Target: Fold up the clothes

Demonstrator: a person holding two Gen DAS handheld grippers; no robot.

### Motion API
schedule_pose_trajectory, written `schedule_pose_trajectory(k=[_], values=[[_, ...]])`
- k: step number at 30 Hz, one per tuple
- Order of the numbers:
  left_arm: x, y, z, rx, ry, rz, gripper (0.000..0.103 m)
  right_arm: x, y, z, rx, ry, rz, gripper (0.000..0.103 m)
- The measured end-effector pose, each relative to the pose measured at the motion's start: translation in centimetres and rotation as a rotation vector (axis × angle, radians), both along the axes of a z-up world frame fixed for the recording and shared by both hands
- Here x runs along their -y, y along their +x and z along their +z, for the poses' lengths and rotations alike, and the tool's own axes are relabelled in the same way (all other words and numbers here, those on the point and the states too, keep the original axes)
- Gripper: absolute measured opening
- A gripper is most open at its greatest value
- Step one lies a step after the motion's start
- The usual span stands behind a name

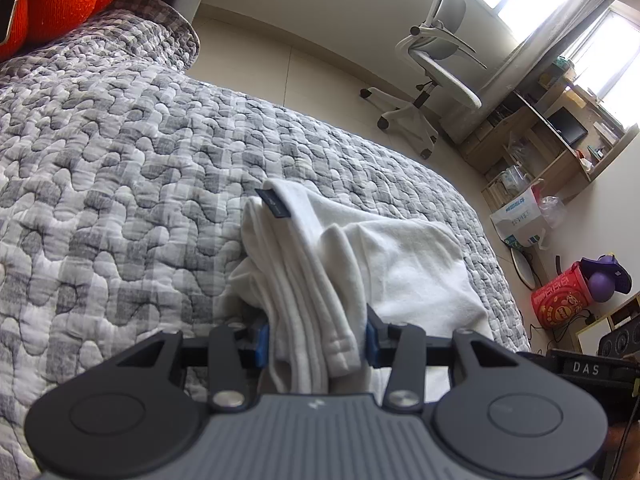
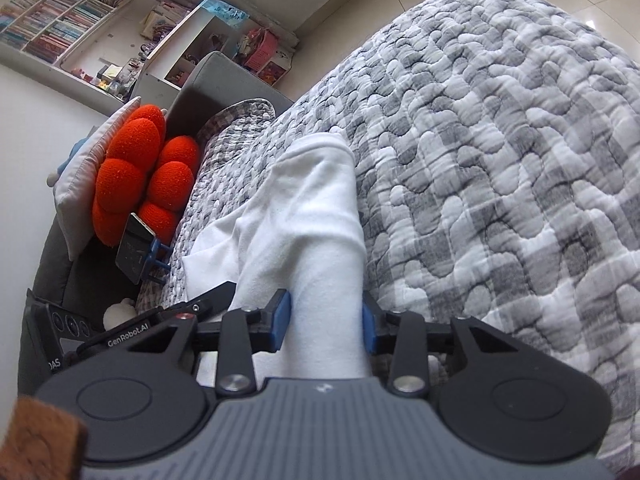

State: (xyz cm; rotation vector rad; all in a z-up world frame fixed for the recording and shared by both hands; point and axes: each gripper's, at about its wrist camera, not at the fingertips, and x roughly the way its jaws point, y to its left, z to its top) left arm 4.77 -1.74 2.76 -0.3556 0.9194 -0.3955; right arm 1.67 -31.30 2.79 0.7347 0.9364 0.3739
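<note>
A white garment [image 1: 400, 264] lies bunched on the grey checked quilt [image 1: 120, 160], with a dark label [image 1: 274, 204] at its far end. My left gripper [image 1: 316, 336] is shut on a thick gather of folded layers that fills the gap between its blue pads. In the right wrist view the same white garment [image 2: 316, 200] runs as a long smooth roll away from me across the quilt [image 2: 500, 160]. My right gripper [image 2: 325, 326] has the near end of that roll between its blue pads, and both pads touch the cloth. The left gripper's black body [image 2: 132, 332] shows just to its left.
An orange knotted cushion [image 2: 136, 176] and a phone on a blue stand [image 2: 134, 248] sit at the head of the bed. An office chair [image 1: 436, 48], wooden shelves [image 1: 540, 136] and a red bag [image 1: 560, 300] stand on the floor beyond the bed's edge.
</note>
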Motion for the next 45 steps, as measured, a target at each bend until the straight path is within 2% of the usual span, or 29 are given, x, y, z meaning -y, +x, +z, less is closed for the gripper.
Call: schedule_pose_trajectory(k=[16,24,33,39,45], values=[[1.7,-0.9,1.5,0.030,0.092,0.050,0.039,-4.4,-0.2,2.1,0.102,-0.250,0.000,0.031],[2.1,-3.3,3.6,0.111,0.229,0.153,0.037,-7.2,-0.2,3.2,0.160,-0.325,0.002,0.029],[-0.4,-5.7,5.8,0.128,0.288,0.261,0.037,-11.2,-0.2,4.5,0.218,-0.362,0.063,0.028],[-3.5,-6.6,6.8,0.100,0.277,0.330,0.037,-14.1,-0.2,5.4,0.250,-0.352,0.113,0.028],[-5.3,-7.6,6.6,0.148,0.334,0.384,0.037,-17.6,0.3,5.7,0.270,-0.366,0.148,0.028]])
